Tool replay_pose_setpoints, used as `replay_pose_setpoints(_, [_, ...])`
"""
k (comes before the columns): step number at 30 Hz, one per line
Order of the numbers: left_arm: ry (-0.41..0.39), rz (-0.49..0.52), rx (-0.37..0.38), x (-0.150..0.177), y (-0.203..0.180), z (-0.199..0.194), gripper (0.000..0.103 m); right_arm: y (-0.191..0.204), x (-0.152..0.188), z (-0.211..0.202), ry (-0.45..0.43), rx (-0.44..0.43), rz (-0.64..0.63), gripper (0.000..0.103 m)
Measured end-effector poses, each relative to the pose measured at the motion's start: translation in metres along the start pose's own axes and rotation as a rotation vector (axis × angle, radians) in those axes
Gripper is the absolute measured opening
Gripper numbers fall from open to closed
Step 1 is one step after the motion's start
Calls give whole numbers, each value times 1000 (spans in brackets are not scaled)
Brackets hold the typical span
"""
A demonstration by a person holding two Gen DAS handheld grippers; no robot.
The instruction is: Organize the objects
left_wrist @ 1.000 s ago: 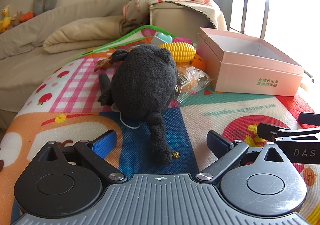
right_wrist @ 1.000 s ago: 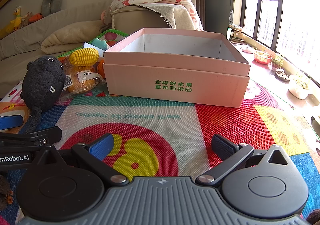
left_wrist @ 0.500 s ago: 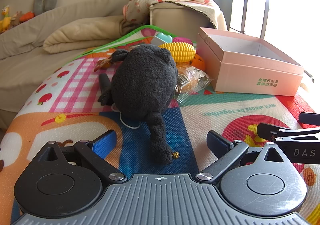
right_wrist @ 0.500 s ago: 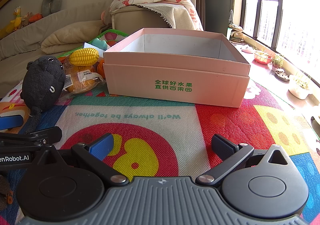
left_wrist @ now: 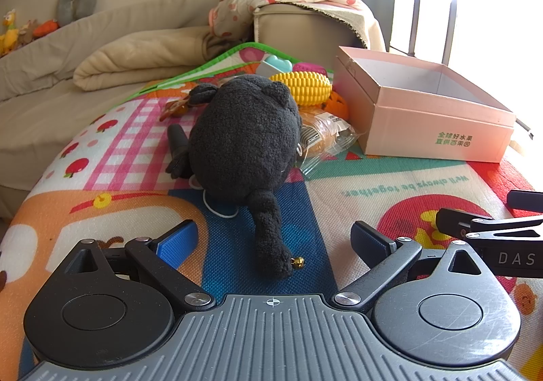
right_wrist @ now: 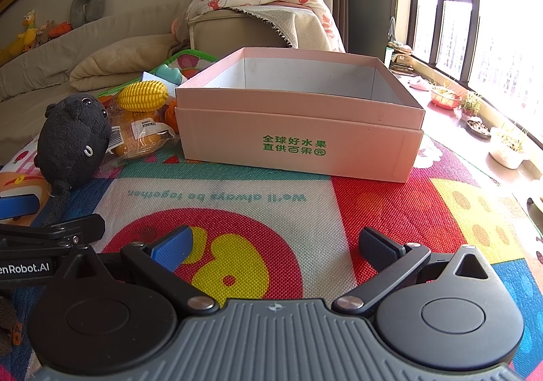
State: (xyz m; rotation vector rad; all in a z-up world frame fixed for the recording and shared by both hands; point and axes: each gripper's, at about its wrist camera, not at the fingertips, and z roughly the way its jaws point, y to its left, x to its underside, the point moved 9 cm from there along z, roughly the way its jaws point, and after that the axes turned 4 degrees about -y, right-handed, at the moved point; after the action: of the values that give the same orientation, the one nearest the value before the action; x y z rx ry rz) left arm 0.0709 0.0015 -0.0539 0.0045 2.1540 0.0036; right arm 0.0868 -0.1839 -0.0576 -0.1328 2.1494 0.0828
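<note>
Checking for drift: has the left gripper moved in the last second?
No. In the left wrist view, the black plush and pink box sit unchanged against the left gripper.

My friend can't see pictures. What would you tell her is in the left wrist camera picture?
A black plush toy lies on a colourful play mat, its tail between the open fingers of the left gripper. Beyond it sit a yellow toy corn, a wrapped snack packet and an open pink box to the right.

Black plush toy (left_wrist: pixel 242 140) lying mid-frame, tail toward camera; yellow toy corn (left_wrist: pixel 303 87) behind; open pink box (left_wrist: pixel 424 109) right, upright.
</note>
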Motion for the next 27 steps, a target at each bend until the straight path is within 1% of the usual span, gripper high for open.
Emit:
replay_pose_setpoints(3, [0,0,0,0,0,0,101,1,-1,-2,-3,9,-12,103])
replay_pose_setpoints(23, [-1,1,0,0,0,0,101,0,-1,-1,2,2,-1,103])
replay_pose_setpoints(27, [-10,-28,22,-1,3,-4,100,0,-1,-1,6,-6,-1,103])
